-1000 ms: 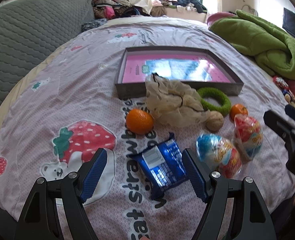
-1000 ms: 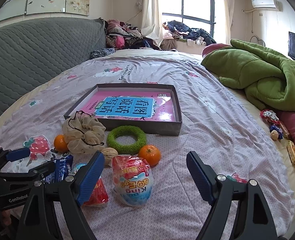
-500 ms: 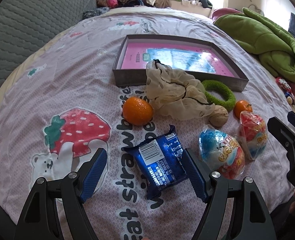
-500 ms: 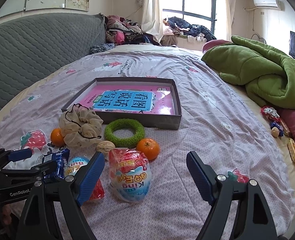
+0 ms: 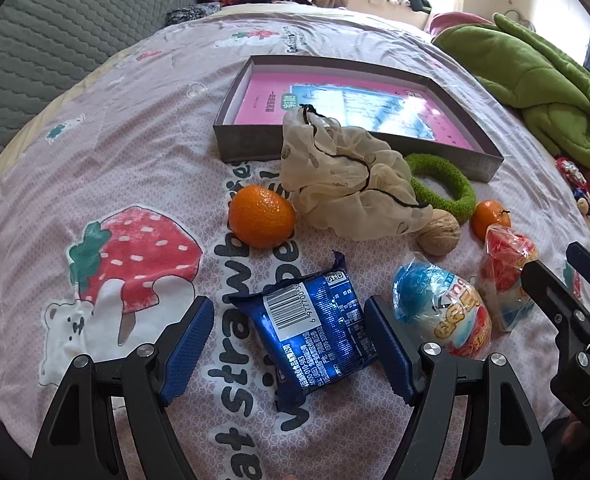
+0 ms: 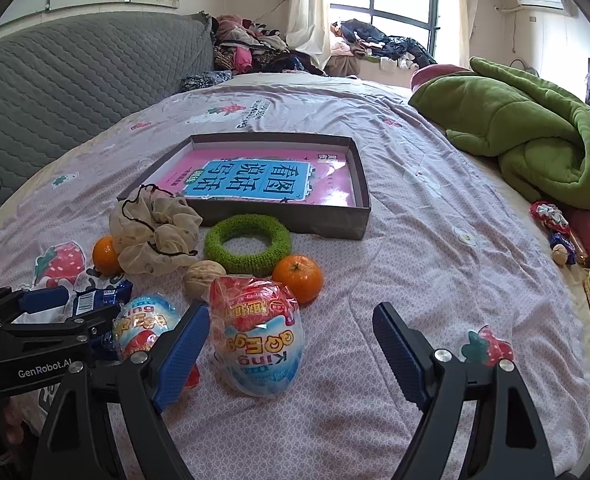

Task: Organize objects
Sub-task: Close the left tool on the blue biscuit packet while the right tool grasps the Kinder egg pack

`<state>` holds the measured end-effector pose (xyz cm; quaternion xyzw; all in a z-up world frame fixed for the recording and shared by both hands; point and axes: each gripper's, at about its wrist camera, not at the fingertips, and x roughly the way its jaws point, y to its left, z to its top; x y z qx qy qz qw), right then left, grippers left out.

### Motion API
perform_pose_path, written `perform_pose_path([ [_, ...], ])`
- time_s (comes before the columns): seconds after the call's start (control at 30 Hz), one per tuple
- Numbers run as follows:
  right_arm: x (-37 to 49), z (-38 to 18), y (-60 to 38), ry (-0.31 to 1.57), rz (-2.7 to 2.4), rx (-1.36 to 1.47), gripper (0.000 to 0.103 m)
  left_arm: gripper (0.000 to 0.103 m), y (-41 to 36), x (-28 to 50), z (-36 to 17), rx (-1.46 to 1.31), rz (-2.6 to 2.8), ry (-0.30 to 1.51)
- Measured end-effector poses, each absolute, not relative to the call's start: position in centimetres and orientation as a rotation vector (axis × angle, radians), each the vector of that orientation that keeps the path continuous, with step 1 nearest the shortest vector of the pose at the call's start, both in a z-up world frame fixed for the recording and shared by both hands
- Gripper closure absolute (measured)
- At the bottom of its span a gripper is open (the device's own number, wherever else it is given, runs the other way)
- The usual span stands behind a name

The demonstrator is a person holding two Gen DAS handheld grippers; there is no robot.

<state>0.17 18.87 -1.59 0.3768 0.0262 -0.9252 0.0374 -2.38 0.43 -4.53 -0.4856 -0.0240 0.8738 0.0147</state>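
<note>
Probably light, crinkly and slick, that blue snack packet (image 5: 313,330), lying flat on the bedsheet (image 5: 107,152) near the left gripper (image 5: 289,346), whose jaws gape wide on either side without touching. Best pinched across its short sides, gently, lest foil slip or contents crush. Also spread wide and empty: right gripper (image 6: 291,350), around the wrapped toy egg (image 6: 257,342).
</note>
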Motion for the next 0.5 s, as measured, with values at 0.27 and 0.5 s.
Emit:
perform_pose_path([
  [0.27,-0.4,-2.5,18.9,0.083,-2.81,1.192,0.02,0.025,-0.2,-2.3,-4.8,-1.513,2.695,-0.121],
  [0.5,-1.1,-3.3,18.7,0.087,-2.783,1.213,0.02,0.025,-0.5,-2.9,-5.3,-1.553,2.654,-0.187],
])
